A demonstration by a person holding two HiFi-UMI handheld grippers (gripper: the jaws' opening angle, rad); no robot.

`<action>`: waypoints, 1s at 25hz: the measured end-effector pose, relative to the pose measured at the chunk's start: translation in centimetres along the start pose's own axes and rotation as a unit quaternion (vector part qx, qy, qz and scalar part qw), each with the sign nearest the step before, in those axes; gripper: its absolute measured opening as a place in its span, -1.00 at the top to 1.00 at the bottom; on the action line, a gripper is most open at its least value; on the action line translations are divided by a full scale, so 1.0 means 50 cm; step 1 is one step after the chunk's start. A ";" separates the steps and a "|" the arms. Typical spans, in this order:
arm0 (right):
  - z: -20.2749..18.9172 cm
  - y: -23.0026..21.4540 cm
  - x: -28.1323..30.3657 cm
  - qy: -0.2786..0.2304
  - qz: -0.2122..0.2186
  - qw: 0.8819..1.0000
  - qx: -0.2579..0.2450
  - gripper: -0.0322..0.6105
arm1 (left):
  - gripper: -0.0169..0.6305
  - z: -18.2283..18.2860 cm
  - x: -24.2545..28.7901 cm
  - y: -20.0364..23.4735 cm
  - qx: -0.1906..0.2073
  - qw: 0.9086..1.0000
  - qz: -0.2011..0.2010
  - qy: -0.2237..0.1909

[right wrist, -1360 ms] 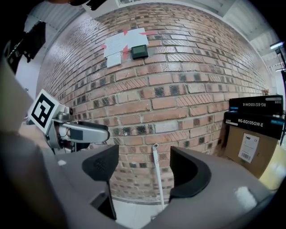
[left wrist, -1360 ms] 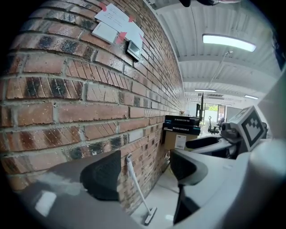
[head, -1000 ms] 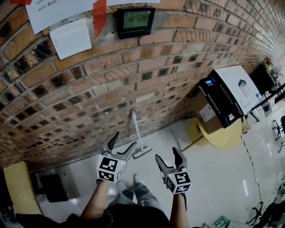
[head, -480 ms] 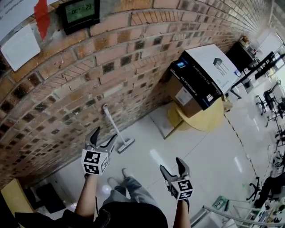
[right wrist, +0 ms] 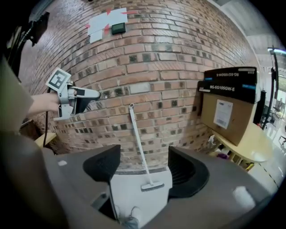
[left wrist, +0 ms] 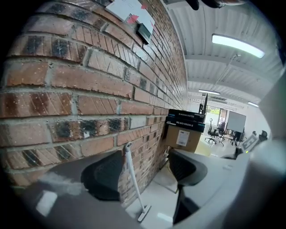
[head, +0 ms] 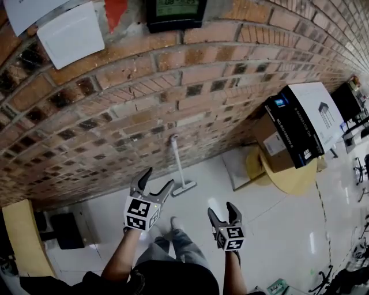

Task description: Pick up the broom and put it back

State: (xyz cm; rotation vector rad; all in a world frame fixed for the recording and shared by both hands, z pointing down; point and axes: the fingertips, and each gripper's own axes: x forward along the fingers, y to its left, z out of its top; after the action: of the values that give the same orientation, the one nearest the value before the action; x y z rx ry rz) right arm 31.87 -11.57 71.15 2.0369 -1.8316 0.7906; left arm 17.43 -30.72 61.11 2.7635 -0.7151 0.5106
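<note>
1. Brick, red-brown with pale mortar, makes up the wall [head: 219,86]. The white broom [head: 178,164] leans on it, with its handle tip against the bricks and its head on the glossy white floor [head: 271,230] at the wall's foot.
2. The broom stands well apart from both grippers, and neither touches it.
3. The left gripper [head: 157,180] is held out toward the wall. Its fingers are spread apart with nothing between them, and in the left gripper view the broom shows far beyond the gap.
4. The right gripper [head: 222,209] hangs lower, nearer the person's legs. Its jaws are apart but closing, and nothing is between them.
5. Each gripper carries a cube with black-and-white square markers.
6. To the right of the broom, a black-and-white box [head: 305,115] lies on a cardboard carton [head: 271,147], which sits on a round yellow table [head: 294,178]. White print on the box's black band reads roughly "EG105GW-E". The carton's white label is too small to read.
7. High on the wall hangs a dark digital clock [head: 176,12] with a green display whose digits are blurred. Beside it are white paper sheets [head: 70,36] and red tape [head: 115,8]. No print on the sheets can be read.
</note>
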 end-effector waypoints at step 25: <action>0.101 0.141 0.703 0.100 0.078 0.992 0.013 0.01 | -0.05 -0.035 -0.192 0.155 -0.066 0.983 0.169 -0.015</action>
State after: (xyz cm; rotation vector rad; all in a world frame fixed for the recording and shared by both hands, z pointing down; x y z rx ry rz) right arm 27.48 -44.22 86.18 1.7721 -1.8901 1.0258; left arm 5.19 -32.71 60.08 2.5415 -1.1895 0.4668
